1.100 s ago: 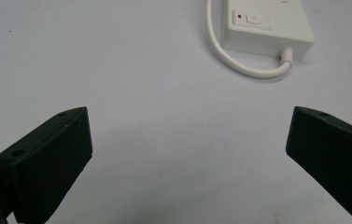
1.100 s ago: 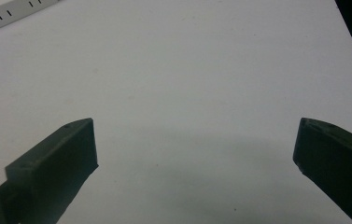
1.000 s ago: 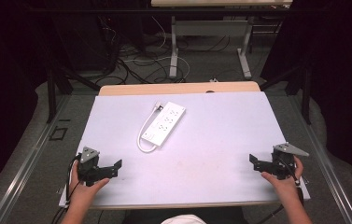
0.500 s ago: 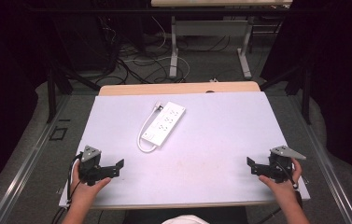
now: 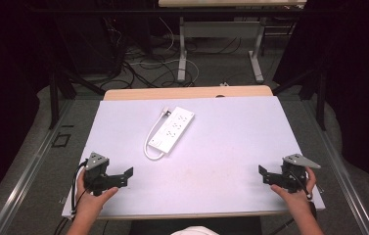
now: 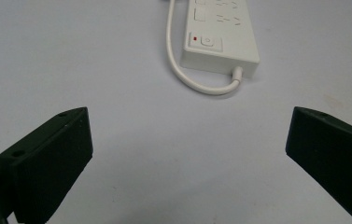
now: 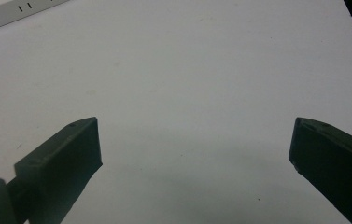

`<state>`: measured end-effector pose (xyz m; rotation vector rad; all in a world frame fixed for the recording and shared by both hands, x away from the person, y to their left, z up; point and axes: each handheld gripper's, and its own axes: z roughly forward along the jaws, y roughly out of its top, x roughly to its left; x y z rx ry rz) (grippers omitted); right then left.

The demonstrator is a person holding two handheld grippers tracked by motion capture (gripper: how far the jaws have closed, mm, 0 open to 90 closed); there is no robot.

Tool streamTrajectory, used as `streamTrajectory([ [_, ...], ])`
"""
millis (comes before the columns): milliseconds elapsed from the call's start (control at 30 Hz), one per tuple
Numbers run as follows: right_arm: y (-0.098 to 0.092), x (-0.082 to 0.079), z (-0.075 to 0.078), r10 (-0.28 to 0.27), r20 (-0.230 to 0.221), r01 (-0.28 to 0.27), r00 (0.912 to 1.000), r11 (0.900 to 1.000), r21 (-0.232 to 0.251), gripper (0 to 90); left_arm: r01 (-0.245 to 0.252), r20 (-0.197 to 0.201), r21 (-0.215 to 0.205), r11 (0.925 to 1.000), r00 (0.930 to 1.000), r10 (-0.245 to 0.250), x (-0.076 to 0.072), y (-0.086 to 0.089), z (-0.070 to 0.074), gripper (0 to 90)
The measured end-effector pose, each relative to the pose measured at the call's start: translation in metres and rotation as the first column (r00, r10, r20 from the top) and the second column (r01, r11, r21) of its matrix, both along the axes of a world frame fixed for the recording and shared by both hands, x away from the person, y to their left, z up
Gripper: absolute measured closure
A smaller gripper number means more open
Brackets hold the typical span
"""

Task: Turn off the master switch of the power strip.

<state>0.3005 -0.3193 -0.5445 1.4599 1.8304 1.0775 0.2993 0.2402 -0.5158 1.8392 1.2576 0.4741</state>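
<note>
My jaws stand wide apart on both sides with nothing between them, so as I judge it the work has hardly begun: the power strip [image 5: 171, 129] lies untouched, and every step of reaching and grasping it is left. My left gripper [image 5: 123, 177] is the nearer one; seen along its jaws, the power strip's switch end and the looped white cord [image 6: 190, 79] lie straight ahead, apart from the tips. My right gripper [image 5: 266, 175] sits well away from the power strip, toward the near right corner of the white surface [image 5: 231, 142], with the strip's far end off to its upper left.
</note>
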Motion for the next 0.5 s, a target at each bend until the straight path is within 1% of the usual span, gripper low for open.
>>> streamTrajectory([
  [67,0.001,0.000,0.000,0.010,-0.011,-0.010,0.9999,1.000,0.004,2.0,-0.004,-0.004,-0.008,1.0000,1.0000,0.004,-0.001,-0.001,0.001,0.5],
  [200,0.002,-0.001,0.000,0.012,-0.014,-0.012,0.9998,1.000,-0.002,2.3,-0.002,-0.012,-0.014,0.9999,0.9999,0.002,-0.002,-0.002,0.004,0.6],
  [300,0.002,-0.001,0.000,0.014,-0.012,-0.014,0.9998,1.000,0.004,2.6,-0.004,-0.013,-0.018,0.9998,0.9999,0.004,-0.002,-0.003,0.007,0.6],
  [433,0.002,0.000,-0.001,0.018,-0.011,-0.018,0.9998,1.000,-0.004,3.1,-0.005,-0.009,-0.014,0.9999,0.9999,0.005,-0.001,-0.005,0.011,0.9],
  [467,0.003,0.000,-0.002,0.013,-0.001,-0.013,0.9999,1.000,-0.006,3.4,-0.006,-0.009,-0.010,0.9999,0.9999,0.006,-0.001,-0.005,0.012,2.9],
  [500,0.003,0.000,-0.002,0.013,-0.001,-0.013,0.9999,1.000,-0.006,3.4,-0.007,-0.010,-0.010,0.9999,0.9999,0.007,-0.001,-0.005,0.013,2.9],
])
